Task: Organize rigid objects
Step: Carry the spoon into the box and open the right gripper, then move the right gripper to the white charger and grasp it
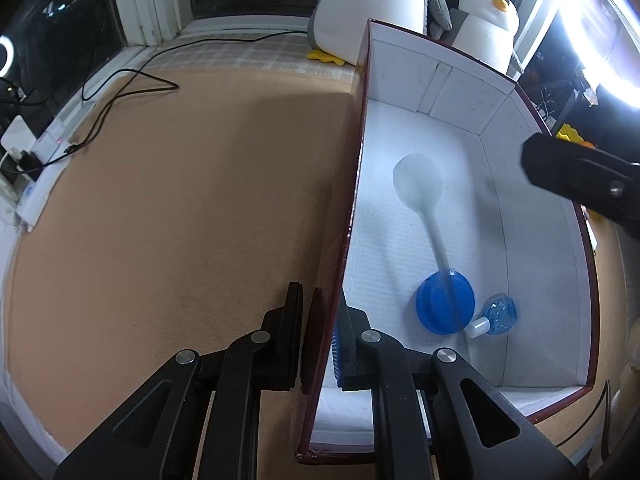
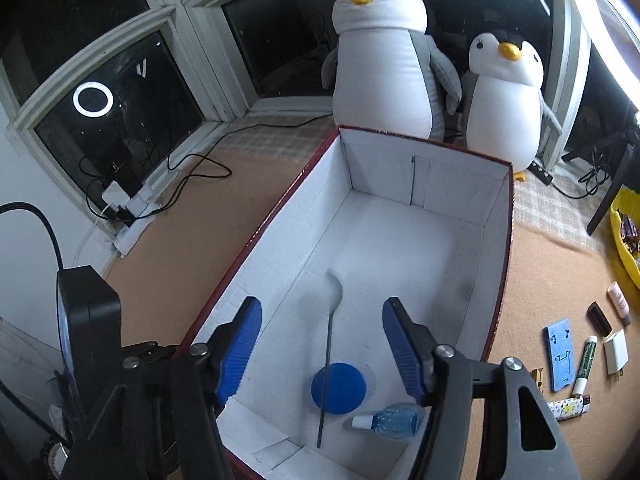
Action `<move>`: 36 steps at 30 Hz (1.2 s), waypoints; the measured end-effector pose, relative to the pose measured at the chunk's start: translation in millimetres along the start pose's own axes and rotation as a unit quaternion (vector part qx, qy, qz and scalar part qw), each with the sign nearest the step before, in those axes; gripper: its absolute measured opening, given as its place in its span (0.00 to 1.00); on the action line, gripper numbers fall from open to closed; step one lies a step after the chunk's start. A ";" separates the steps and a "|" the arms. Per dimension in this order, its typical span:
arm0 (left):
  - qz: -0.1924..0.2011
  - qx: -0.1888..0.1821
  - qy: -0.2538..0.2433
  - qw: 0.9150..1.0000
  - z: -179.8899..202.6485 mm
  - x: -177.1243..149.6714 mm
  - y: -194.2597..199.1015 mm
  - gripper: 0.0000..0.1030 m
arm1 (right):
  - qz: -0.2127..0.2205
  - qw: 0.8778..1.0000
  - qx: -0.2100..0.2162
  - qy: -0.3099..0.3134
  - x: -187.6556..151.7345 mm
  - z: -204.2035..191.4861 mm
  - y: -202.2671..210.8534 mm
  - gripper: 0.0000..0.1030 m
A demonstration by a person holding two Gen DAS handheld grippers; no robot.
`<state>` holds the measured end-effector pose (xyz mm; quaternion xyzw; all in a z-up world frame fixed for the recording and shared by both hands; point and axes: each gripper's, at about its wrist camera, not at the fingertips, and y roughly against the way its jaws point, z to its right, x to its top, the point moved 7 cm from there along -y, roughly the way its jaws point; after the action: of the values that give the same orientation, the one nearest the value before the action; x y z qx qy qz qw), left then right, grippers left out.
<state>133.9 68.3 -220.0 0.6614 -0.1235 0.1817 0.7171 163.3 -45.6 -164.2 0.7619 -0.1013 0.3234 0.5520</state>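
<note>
On my far left a power strip [image 2: 130, 216] sits by the window with black cables [image 2: 192, 168] trailing over the tan surface [image 1: 180, 200] that carries everything. My left hand-held gripper [image 1: 320, 320] is clenched on the near left wall of the box [image 1: 348, 208] — one finger outside the maroon skin, the other inside against the white lining. The box itself is long, open-topped and white inside.

Down on its floor, toward the near end, lies a blue disc [image 2: 338, 388]. A white spoon [image 2: 334, 320] rests across it, bowl pointing toward the far wall and its thin handle running back over the disc. Just right of the disc lies a small clear blue bottle [image 2: 394, 420] on its side, its white cap toward the disc.

My right hand-held gripper [image 2: 322, 354] hangs over that end of the box, released — the blue pads [image 2: 240, 352] stand apart with nothing pressed between them, the spoon visible below in the gap.

Behind the box stand two plush penguins [image 2: 384, 60]. To the right of the box, loose on the surface, are a blue phone stand [image 2: 560, 354], a white charger plug [image 2: 616, 350], a lighter [image 2: 568, 406], a green-labelled tube [image 2: 585, 364] and a yellow basket [image 2: 624, 232] at the edge.
</note>
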 end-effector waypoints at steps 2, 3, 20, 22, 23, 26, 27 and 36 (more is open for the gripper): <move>0.000 0.001 0.002 1.000 -0.7 0.1 0.0 0.11 | 0.003 1.000 0.000 0.004 0.2 0.4 3.8 0.57; 0.000 0.002 0.002 1.000 -1.0 0.1 0.3 0.11 | 0.004 1.000 0.001 0.004 0.3 1.1 5.5 0.57; -0.003 0.014 -0.006 1.000 1.9 -1.0 2.8 0.11 | 0.076 0.993 -0.074 -0.046 -27.7 105.4 77.3 0.58; -0.003 0.015 -0.008 1.000 2.3 -0.9 3.1 0.11 | 0.072 0.990 -0.096 -0.076 -39.8 138.1 85.5 0.58; -0.003 0.017 -0.008 1.000 2.8 -1.0 3.3 0.11 | 0.069 0.988 -0.104 -0.087 -44.7 150.8 87.9 0.58; -0.005 0.022 -0.012 1.000 3.4 -0.8 2.9 0.11 | 0.054 0.981 -0.148 -0.112 -62.7 200.9 95.3 0.58; -0.006 0.024 -0.014 1.000 4.2 -0.8 3.0 0.11 | 0.050 0.979 -0.156 -0.122 -67.6 215.5 97.1 0.58; -0.016 0.053 -0.029 0.998 6.6 -1.1 2.5 0.11 | 0.007 0.969 -0.165 -0.184 -99.2 302.1 87.7 0.58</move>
<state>132.3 61.7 -217.6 0.7053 -0.1242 0.1571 0.6801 157.0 -372.1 -210.9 0.7060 -0.2584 0.1605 0.6396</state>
